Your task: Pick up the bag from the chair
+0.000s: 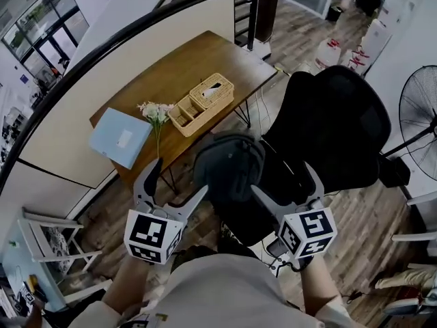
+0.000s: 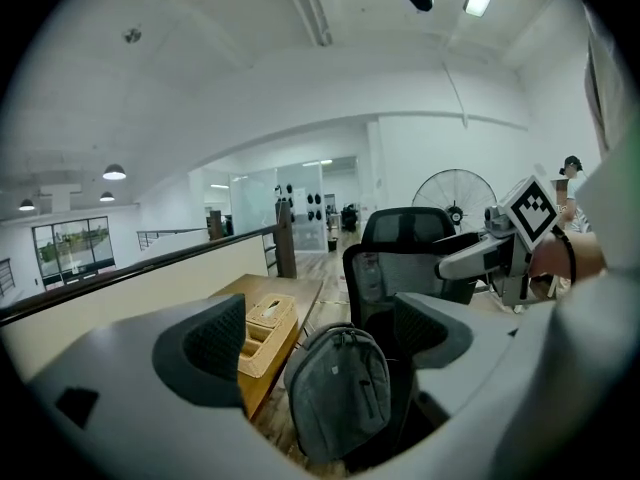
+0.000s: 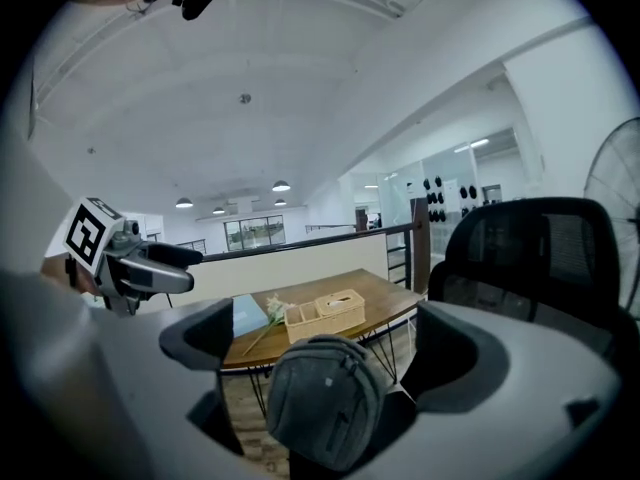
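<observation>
Bag [image 1: 229, 166] and chair [image 1: 334, 128] are together: the grey bag stands up on the seat of the black chair, with the chair's tall back behind it. Nothing is holding the bag.

The left gripper [image 1: 181, 175] is on the bag's left side and the right gripper [image 1: 282, 178] is on its right side. Both are held up close to the bag. The jaws of each one are spread wide apart and hold nothing. In each gripper view the bag shows in the gap between the two jaws, a bit farther off, and the pads do not touch it.

Just past the chair is a brown wooden table [image 1: 171, 80]. On it are a woven basket box [image 1: 203, 101], some pale flowers [image 1: 156, 111] and a light blue folder [image 1: 121, 137]. A big round fan [image 1: 420, 115] stands off to the right of the chair.
</observation>
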The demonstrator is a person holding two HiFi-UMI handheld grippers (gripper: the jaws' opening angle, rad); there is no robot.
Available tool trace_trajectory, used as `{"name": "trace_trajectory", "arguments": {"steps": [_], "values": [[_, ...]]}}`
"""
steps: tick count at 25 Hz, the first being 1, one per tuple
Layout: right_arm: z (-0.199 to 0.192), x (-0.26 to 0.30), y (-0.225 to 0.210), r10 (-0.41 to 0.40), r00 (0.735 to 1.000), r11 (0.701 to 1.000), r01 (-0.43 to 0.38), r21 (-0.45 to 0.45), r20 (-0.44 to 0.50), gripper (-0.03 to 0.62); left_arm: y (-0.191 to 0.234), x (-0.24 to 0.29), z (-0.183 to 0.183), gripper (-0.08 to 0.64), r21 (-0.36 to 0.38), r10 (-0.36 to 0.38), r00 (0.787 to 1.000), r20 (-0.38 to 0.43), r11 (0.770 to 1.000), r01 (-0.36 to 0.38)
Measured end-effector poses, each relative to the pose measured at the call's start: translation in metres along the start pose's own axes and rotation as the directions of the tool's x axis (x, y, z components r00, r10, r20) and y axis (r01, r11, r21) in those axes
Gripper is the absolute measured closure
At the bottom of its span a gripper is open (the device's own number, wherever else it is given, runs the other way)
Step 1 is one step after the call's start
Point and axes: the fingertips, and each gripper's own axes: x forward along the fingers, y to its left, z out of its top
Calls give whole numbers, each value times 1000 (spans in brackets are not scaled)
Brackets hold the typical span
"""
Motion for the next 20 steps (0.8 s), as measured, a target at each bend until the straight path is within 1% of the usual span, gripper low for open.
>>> {"name": "trace_trajectory", "arguments": {"steps": [4,8,14,20], "values": [[-11,18,-26,-23,999,1000,23,19,-29,23,2,30,-5,113,-2,-15,999,-32,1000,14],[-30,30,-40,-28,996,998,32,53,-80,22,8,48,-17,112,-8,-19,997,-79,1000,18],[-43,46,-47,-40,992,996,50,78,-121,23,18,69,-29,114,-14,-42,992,-121,999,41],[-51,61,-49,-67,985,993,81,83,-158,23,28,88,-41,113,-17,-95,984,-151,995,93]]}}
